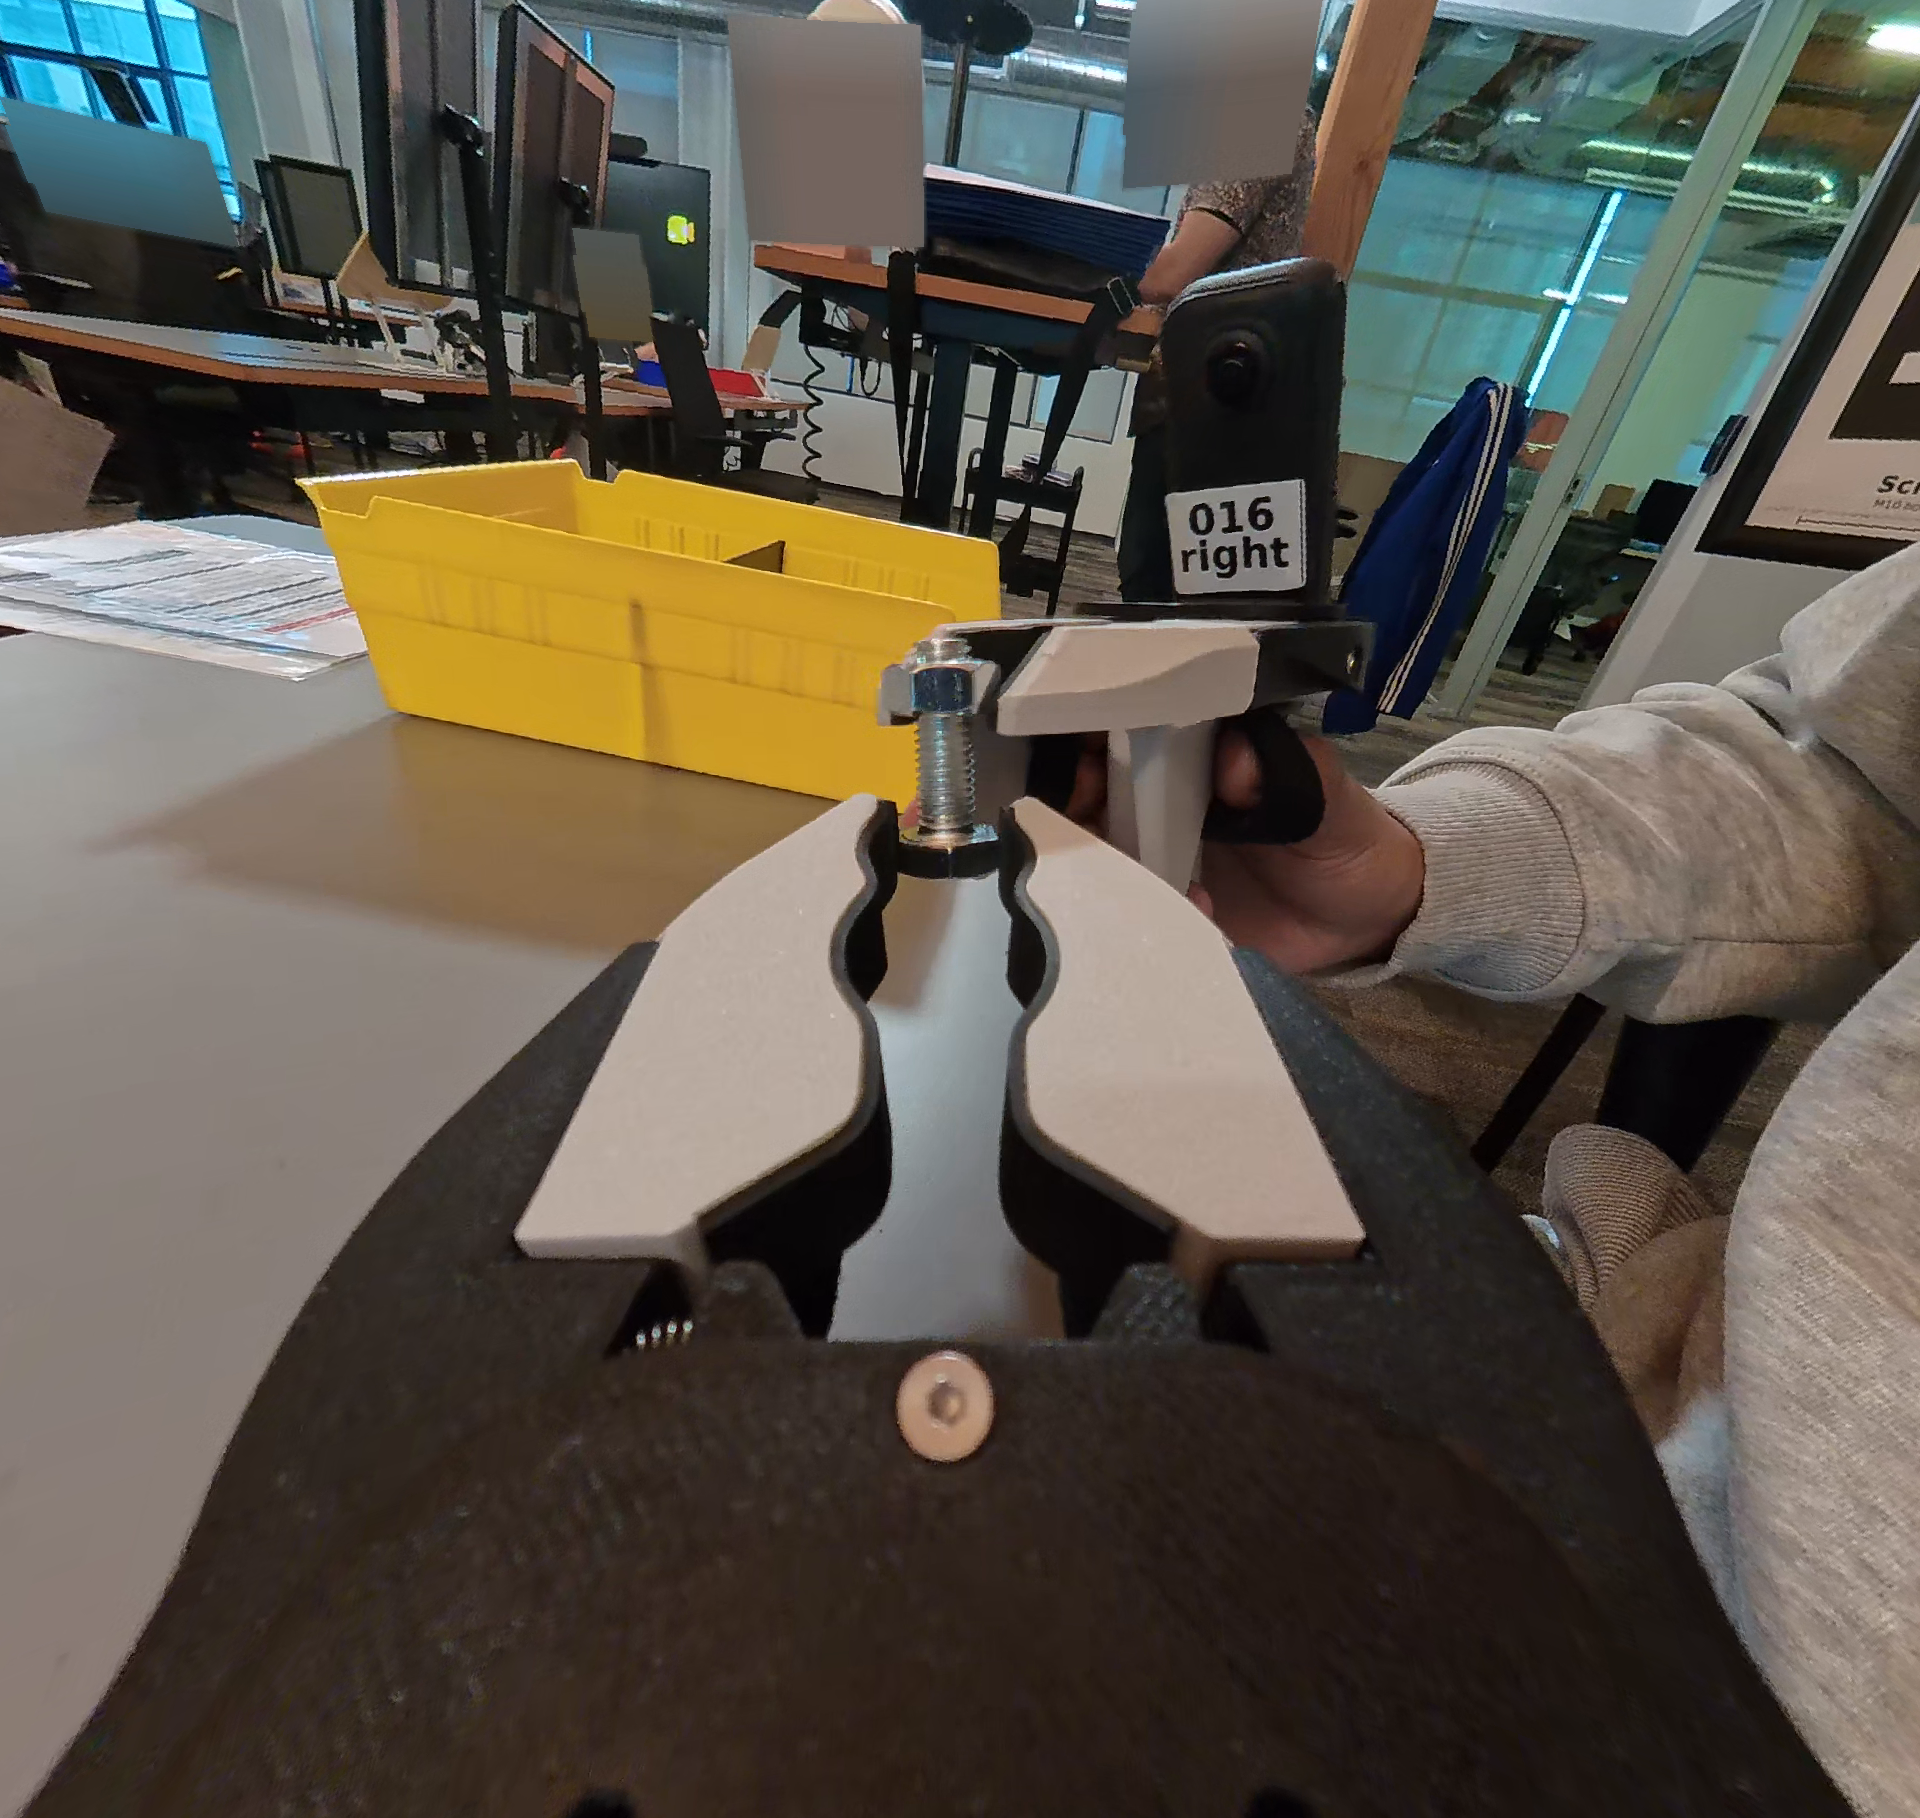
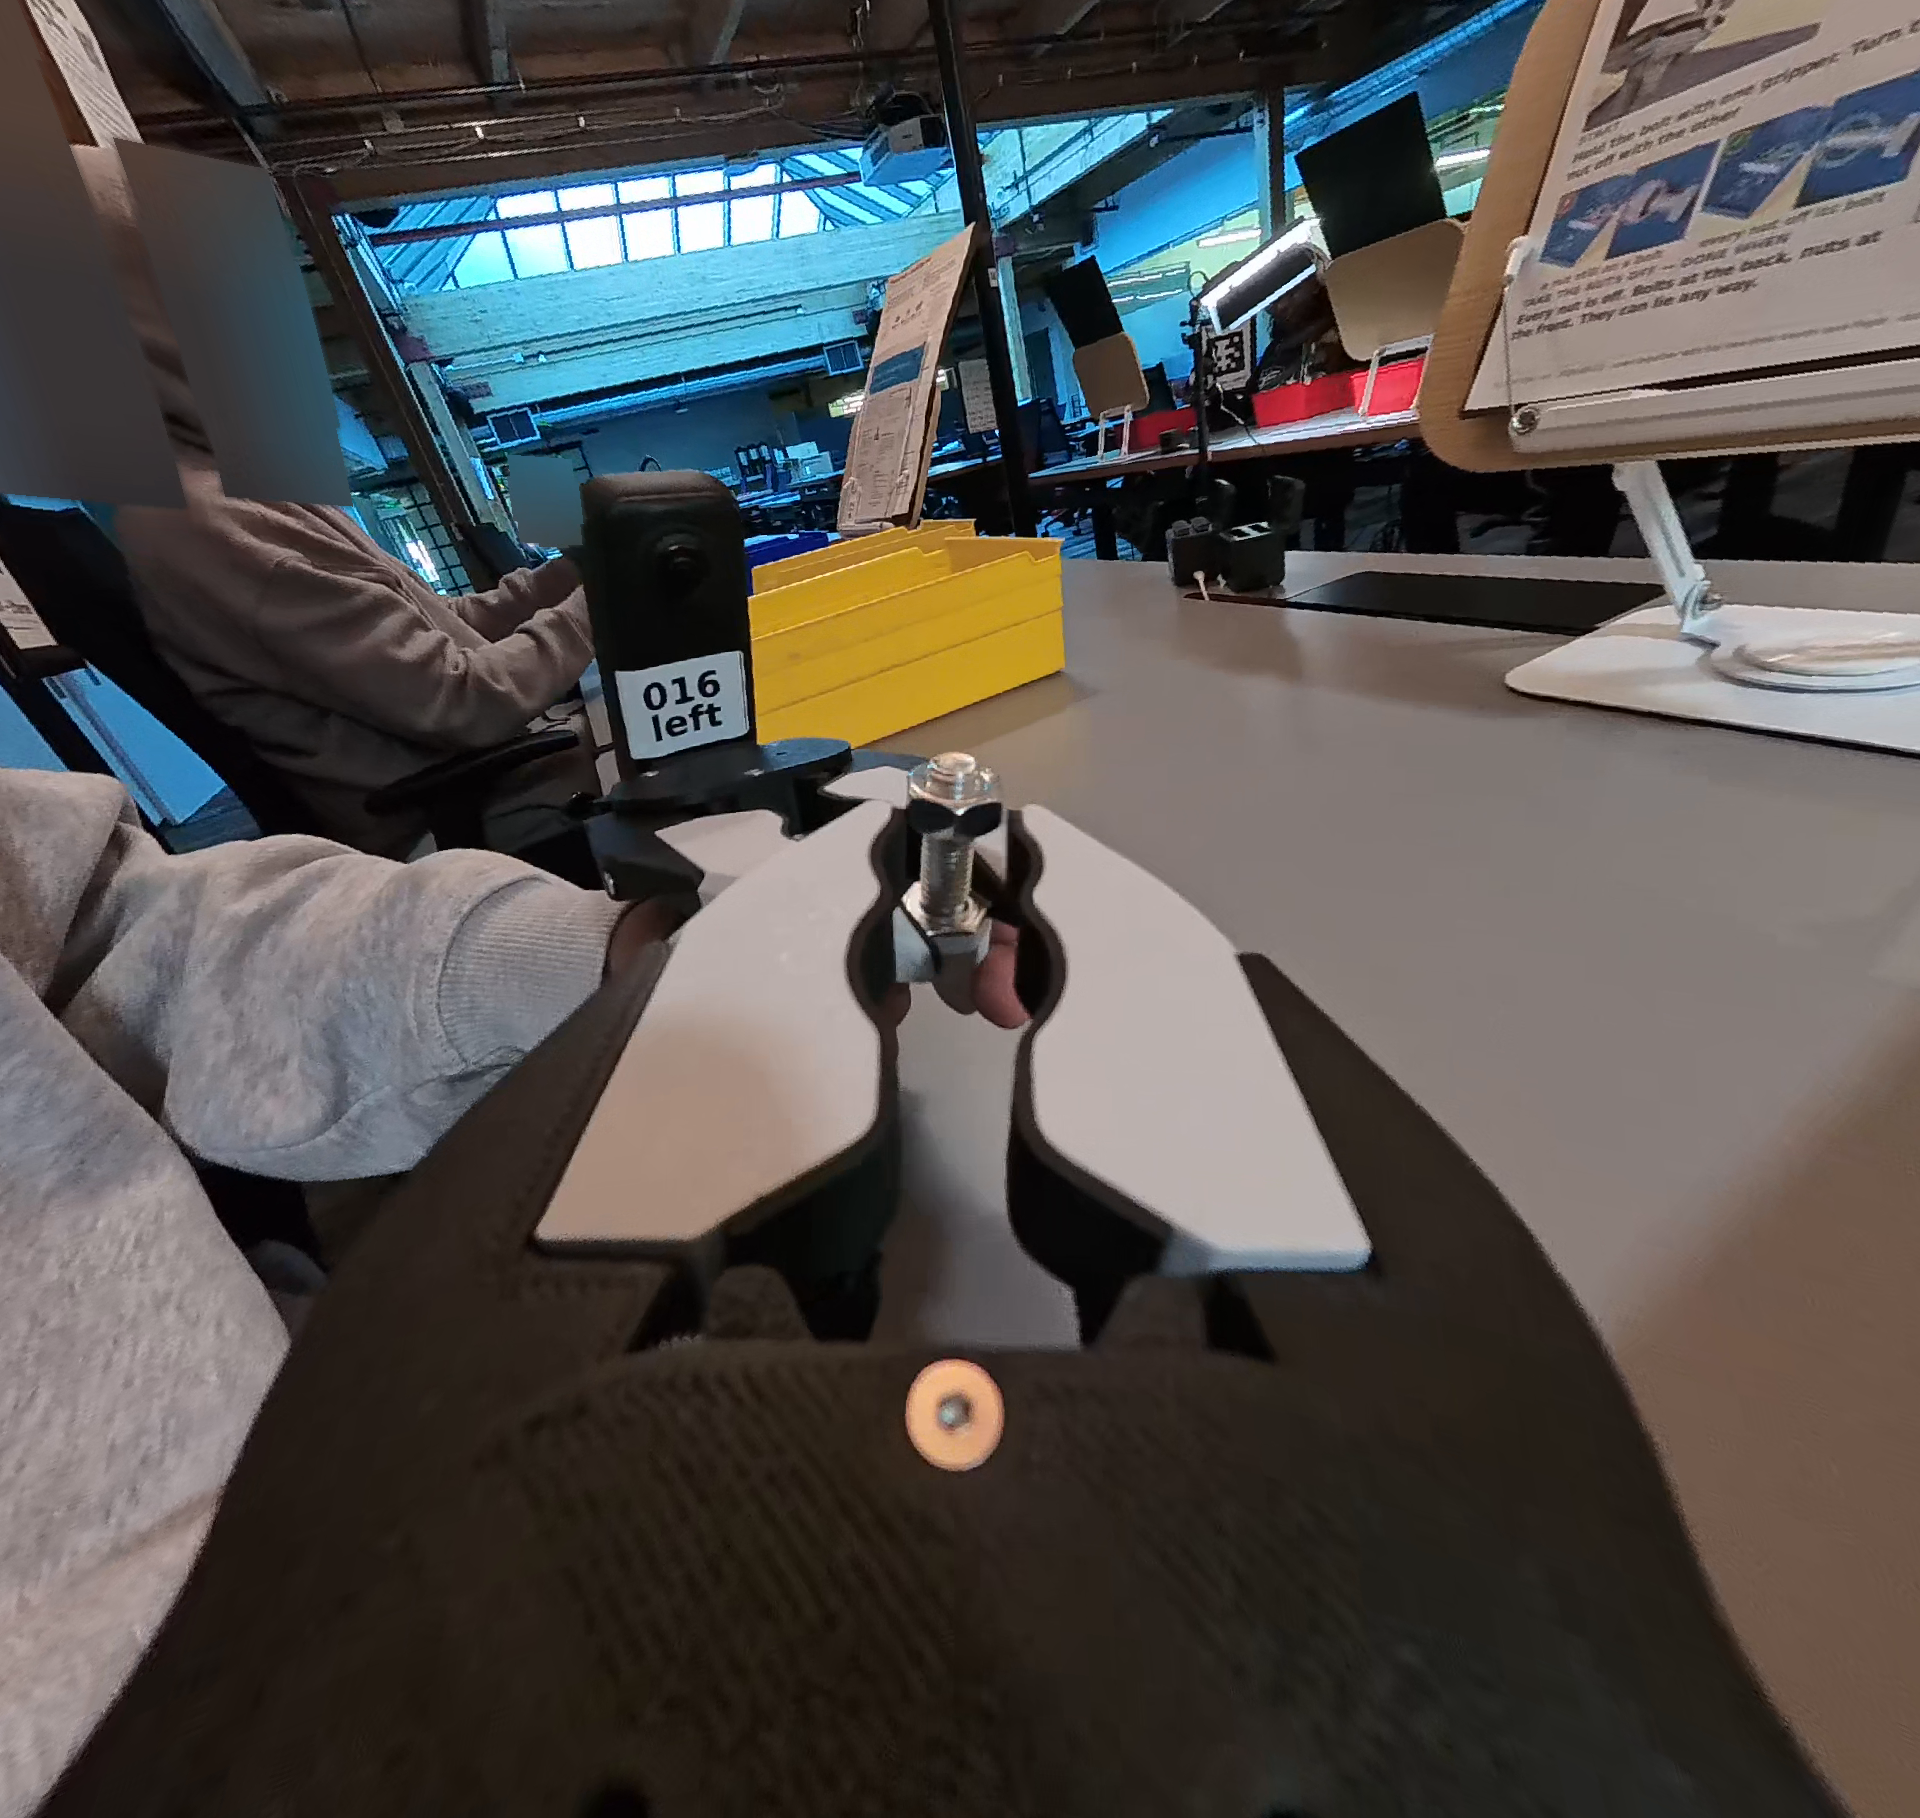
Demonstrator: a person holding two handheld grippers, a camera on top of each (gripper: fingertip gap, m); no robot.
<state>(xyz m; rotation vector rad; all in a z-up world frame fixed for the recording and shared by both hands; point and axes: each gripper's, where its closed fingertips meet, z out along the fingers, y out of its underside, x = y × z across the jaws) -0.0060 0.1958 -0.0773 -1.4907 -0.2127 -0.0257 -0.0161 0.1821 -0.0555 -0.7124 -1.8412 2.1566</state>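
A silver bolt stands upright in the air above the grey table. My left gripper is shut on the bolt's head at the bottom. My right gripper comes in from the right and is shut on the hex nut at the top of the thread. In the right wrist view, my right gripper clamps the nut, the bolt's shaft runs down to the head, and my left gripper holds it from the left.
A yellow bin stands on the table behind the bolt and also shows in the right wrist view. A laminated sheet lies at the far left. An instruction board on a white stand and a black mat are at the right. My two grippers' fingertips are within a few centimetres of each other.
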